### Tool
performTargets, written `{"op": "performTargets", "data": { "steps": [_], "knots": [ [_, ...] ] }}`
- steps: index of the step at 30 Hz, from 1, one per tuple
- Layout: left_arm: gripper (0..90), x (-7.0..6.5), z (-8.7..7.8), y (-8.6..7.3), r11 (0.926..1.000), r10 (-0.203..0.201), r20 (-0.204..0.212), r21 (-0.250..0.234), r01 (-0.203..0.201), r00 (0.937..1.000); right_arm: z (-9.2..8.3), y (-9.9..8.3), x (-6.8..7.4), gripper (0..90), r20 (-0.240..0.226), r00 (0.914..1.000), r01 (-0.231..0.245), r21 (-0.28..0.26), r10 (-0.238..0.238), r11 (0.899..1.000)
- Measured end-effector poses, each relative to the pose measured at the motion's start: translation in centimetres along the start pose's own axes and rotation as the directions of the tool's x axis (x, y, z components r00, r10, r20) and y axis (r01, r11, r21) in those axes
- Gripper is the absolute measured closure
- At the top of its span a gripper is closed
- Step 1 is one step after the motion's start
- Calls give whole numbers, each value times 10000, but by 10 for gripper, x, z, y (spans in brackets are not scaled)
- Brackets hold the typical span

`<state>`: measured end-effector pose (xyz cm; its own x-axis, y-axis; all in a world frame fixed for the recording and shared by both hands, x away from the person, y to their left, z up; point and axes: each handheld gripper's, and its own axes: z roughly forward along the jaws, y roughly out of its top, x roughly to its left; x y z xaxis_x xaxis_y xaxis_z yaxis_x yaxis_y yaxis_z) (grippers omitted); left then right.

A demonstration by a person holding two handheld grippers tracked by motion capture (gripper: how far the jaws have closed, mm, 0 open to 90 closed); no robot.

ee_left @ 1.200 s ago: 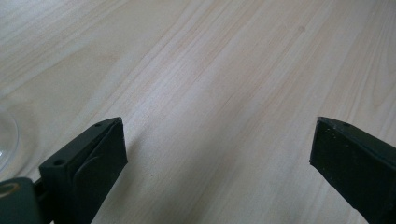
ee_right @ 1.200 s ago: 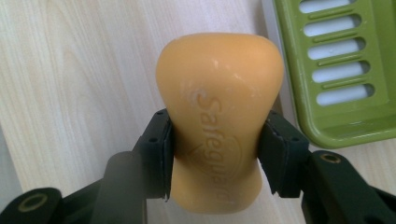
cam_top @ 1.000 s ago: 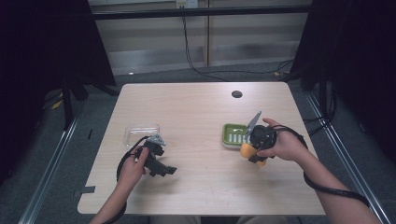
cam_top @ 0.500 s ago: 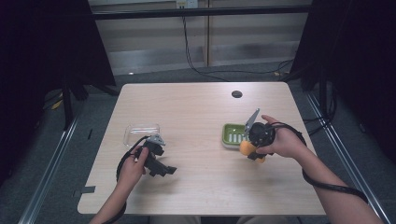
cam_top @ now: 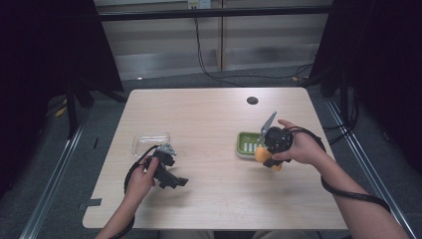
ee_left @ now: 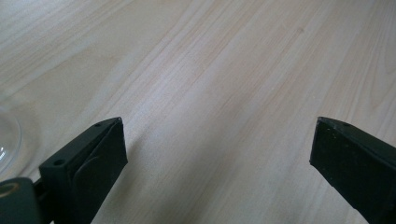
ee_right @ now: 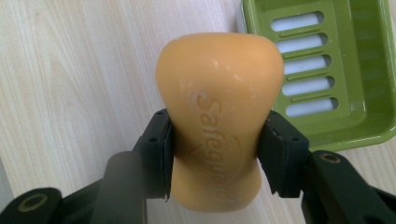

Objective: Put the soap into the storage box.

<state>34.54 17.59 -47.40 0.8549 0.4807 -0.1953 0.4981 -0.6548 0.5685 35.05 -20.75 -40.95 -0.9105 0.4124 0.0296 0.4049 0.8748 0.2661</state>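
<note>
Item 1. Left claw (cam_top: 166, 172), black, two-jawed, held in the person's left hand (cam_top: 141, 180) at the near left of the pale wood-grain tabletop (cam_top: 209, 119). Jaws stand wide apart with nothing between them; the left gripper view shows bare wood in the gap. Cable loops beside the hand.

Item 2. Right claw (ee_right: 215, 140), black, two-jawed, held in the person's right hand (cam_top: 301, 148) at the right of the tabletop. Jaws clamped on the waist of an orange, waisted bar of soap with embossed lettering (ee_right: 218, 116); pads press both narrow flanks. The bar's long axis runs straight out along the jaws, its broad rounded end leading. In the high view the soap (cam_top: 261, 155) hangs low over the tabletop; whether it touches the wood cannot be told.

Item 3. Green rectangular plastic soap dish with slotted floor (ee_right: 345, 70), lying just beyond and to the right of the soap's leading end in the right gripper view; in the high view the dish (cam_top: 245, 142) sits just left of the claw, toward table centre. Dish holds nothing. Judgement: the governing relation is this short offset; the right hand is much the nearer, and the bar must travel sideways over the rim, its long axis probably turned to match the dish's.

Item 4. Clear shallow plastic tray (cam_top: 151, 141), just beyond the left claw.

Item 5. Round dark grommet hole (cam_top: 252, 100), far side of the tabletop.
</note>
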Motion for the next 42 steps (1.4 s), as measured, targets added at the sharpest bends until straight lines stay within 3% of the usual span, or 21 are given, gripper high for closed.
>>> {"op": "performTargets", "data": {
  "steps": [22,37,42],
  "knots": [
    [35,0,2,0,10000,-10,67,-19,10,10000,-3,7,-11,505,-151,9997,-184,-3,184,9998],
    [35,1,0,0,9999,85,45,73,-86,10000,-5,10,-19,505,32,9987,-513,-48,514,9987],
    [35,1,0,-1,10000,44,57,-10,-44,10000,-6,12,-20,505,29,9992,-396,35,396,9992]
  ]
}}
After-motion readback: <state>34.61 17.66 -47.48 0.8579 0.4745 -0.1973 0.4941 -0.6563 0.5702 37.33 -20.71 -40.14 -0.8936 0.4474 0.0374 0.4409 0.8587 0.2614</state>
